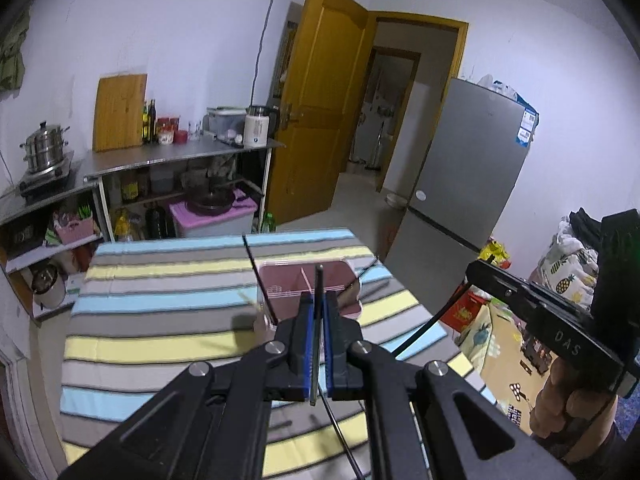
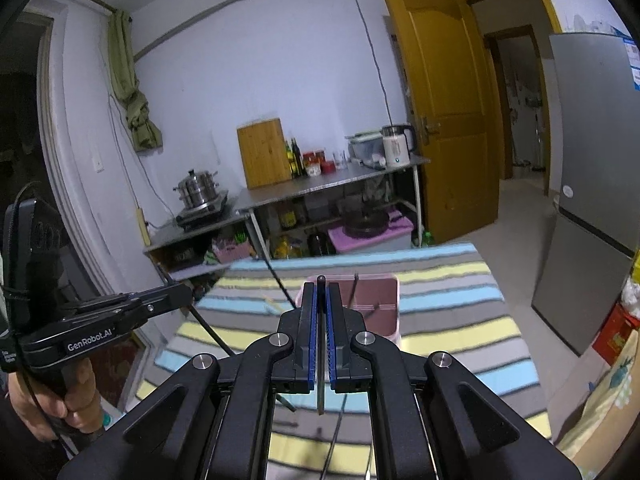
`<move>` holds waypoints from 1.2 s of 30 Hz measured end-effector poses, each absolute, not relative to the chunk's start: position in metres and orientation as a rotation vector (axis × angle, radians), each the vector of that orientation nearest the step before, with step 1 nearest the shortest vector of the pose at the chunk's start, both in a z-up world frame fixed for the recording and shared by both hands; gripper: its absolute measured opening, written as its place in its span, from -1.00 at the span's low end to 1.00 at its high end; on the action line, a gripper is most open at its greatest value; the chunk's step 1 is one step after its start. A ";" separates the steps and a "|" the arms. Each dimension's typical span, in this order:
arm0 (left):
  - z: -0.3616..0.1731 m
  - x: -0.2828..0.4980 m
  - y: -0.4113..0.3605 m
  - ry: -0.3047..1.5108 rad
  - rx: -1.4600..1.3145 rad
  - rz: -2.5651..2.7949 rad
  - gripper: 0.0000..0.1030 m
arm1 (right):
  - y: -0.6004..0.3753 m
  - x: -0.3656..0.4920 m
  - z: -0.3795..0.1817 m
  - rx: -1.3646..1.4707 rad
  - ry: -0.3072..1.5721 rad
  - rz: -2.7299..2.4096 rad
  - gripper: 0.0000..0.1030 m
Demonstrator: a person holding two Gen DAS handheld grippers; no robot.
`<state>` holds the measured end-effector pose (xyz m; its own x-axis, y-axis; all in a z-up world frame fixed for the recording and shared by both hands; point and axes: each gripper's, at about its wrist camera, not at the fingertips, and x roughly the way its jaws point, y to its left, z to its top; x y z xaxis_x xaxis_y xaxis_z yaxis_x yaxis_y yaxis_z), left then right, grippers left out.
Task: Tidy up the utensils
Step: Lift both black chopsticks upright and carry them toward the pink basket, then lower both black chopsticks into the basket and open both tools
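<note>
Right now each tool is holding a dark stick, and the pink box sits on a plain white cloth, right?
Nearly. The left tool and the right tool are each shut on a dark stick, and the pink box is there, but the cloth is not plain white. Both wrist views show it striped in yellow, blue, grey and white.

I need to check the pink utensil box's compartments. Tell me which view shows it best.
The left wrist view: the pink utensil box lies nearly unobstructed, its white divider visible above the left tongs. In the right wrist view the right tongs cover its left part.
</note>
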<state>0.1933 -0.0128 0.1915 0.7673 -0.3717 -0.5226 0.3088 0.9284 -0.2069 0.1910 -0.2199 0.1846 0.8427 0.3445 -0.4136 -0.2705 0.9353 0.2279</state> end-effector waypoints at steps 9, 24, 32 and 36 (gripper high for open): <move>0.224 0.226 -0.011 0.522 -0.117 -0.366 -0.91 | -0.217 0.217 0.212 0.187 0.395 0.320 -0.93; 0.208 0.275 -0.018 0.520 -0.120 -0.359 -0.91 | -0.208 0.268 0.200 0.195 0.376 0.302 -0.93; 0.179 0.293 -0.021 0.560 -0.141 -0.366 -0.91 | -0.205 0.290 0.173 0.186 0.426 0.289 -0.93; 0.163 0.297 -0.025 0.589 -0.132 -0.365 -0.90 | -0.203 0.297 0.155 0.186 0.465 0.290 -0.93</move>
<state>0.2974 -0.0247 0.1632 0.7700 -0.3722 -0.5182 0.2979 0.9280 -0.2239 0.2975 -0.2032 0.1547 0.8540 0.3166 -0.4128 -0.2324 0.9421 0.2418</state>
